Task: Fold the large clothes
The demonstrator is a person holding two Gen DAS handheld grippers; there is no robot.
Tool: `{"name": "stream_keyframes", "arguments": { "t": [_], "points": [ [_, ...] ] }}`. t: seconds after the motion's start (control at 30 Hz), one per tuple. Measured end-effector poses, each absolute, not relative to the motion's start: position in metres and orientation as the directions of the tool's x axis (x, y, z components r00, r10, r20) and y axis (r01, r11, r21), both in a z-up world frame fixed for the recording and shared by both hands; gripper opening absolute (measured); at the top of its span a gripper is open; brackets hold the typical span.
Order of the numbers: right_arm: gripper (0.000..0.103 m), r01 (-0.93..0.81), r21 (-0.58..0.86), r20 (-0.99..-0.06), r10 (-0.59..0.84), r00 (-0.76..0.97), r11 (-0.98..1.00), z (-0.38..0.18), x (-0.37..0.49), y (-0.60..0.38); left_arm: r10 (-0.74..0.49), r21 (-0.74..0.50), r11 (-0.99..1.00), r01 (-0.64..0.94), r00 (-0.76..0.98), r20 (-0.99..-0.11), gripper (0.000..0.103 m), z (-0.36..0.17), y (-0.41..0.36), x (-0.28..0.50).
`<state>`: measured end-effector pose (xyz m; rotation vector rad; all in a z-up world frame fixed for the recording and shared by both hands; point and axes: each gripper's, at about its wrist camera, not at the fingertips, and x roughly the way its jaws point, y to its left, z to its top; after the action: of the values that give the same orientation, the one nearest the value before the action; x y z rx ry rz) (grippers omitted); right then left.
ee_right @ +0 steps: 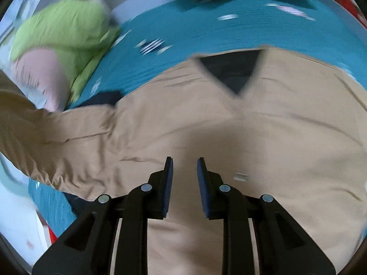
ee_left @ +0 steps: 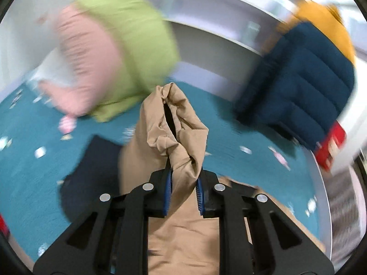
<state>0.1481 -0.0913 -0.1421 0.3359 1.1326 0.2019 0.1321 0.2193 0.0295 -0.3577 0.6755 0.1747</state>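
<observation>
The tan jacket (ee_right: 263, 133) lies spread across the teal patterned bed cover (ee_right: 229, 27), front up, its dark lining showing as a V at the neck opening. The left gripper (ee_left: 184, 178) has its jaws nearly closed on a bunched sleeve end (ee_left: 174, 123), the blue pads pressing the fabric from both sides; the cuff stands up beyond the fingertips. The right gripper (ee_right: 184, 171) hangs above the jacket body with its jaws narrowly parted and nothing between them. The fabric appears soft, lightly padded and smooth, so it will probably sag, slide and crease rather than hold a fold line. Grip at seams, cuffs or hem edges, where layers are thicker. A green and pink bundle (ee_right: 62, 39) and a quilted navy garment (ee_left: 302, 84) lie well apart.
</observation>
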Motion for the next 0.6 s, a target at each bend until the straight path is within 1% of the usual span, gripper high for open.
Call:
{"name": "stream_keyframes", "arguments": {
  "t": [0.1,0.2,0.33,0.37,0.43,0.5,0.6],
  "points": [
    [0.021,0.147,0.363,-0.847,0.261,0.463,0.920,-0.138,0.125,-0.151,-0.099,-0.261,0.959,-0.107,0.739,-0.667,0.018,0.015,0.136,0.162],
    [0.021,0.250,0.347,-0.853,0.193,0.484,0.904,-0.139,0.106,-0.196,-0.202,-0.263,0.965,0.016,0.687,-0.698,0.018,-0.015,0.066,0.185],
    [0.021,0.376,0.326,-0.869,0.119,0.480,0.867,-0.143,0.081,-0.248,-0.234,-0.223,0.971,0.091,0.571,-0.787,0.017,-0.076,-0.008,0.215],
    [0.021,0.399,0.317,-0.873,0.100,0.477,0.860,-0.144,0.076,-0.258,-0.247,-0.229,0.968,0.101,0.523,-0.816,0.017,-0.099,-0.027,0.223],
    [0.021,0.433,0.308,-0.879,0.079,0.471,0.847,-0.145,0.068,-0.276,-0.262,-0.238,0.965,0.113,0.475,-0.840,0.017,-0.133,-0.047,0.232],
    [0.022,0.457,0.307,-0.882,0.069,0.467,0.835,-0.146,0.062,-0.287,-0.255,-0.220,0.967,0.131,0.426,-0.868,0.017,-0.165,-0.065,0.239],
    [0.023,0.475,0.298,-0.884,0.051,0.465,0.828,-0.145,0.053,-0.302,-0.292,-0.254,0.955,0.153,0.334,-0.896,0.018,-0.206,-0.078,0.241]
  ]
}}
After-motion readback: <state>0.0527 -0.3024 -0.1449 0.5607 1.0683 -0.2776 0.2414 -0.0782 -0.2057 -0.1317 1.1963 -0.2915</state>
